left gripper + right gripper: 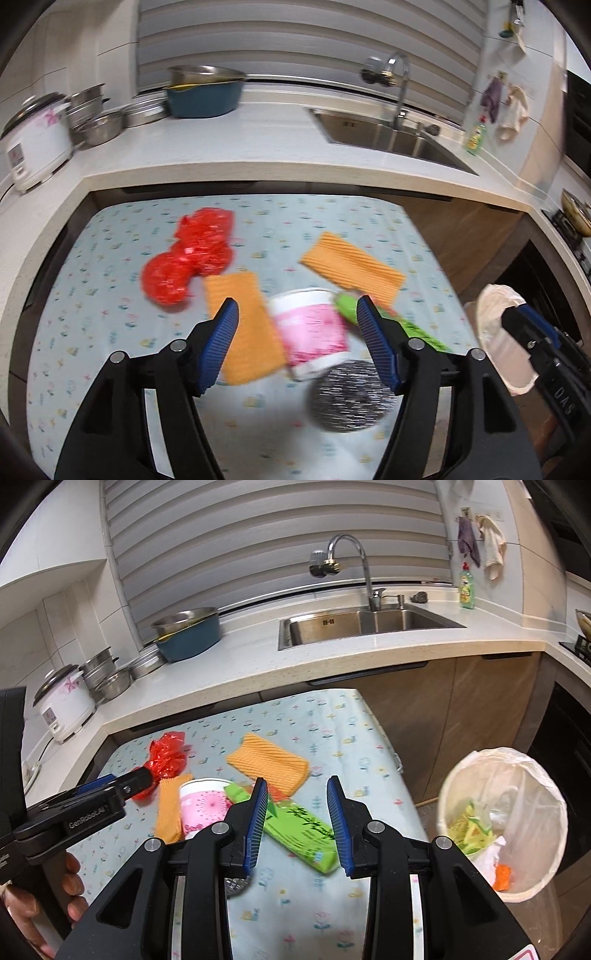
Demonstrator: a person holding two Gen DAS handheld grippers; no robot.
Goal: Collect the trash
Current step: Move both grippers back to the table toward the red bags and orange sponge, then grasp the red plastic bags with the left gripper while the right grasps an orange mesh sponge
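On the flowered table [332,716] beside the lined bin [546,812], your left gripper [297,314] and right gripper [297,794] hang with jaws apart, empty. The light, crushable paper cup [314,328] lies on its side between orange cloths; pinch it gently across the wall. The table's right edge leaves open room toward the bin.

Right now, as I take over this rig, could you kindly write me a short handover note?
Left claw: open, empty, above the pink paper cup.
Right claw: open, empty, above the green packet.
On the table: red plastic wrapper, two orange ribbed pieces, cup, green packet, silver scrubber.
Done: some trash already lies in the lined bin to the right of the table.
Left: pick up the remaining trash and drop it in the bin.
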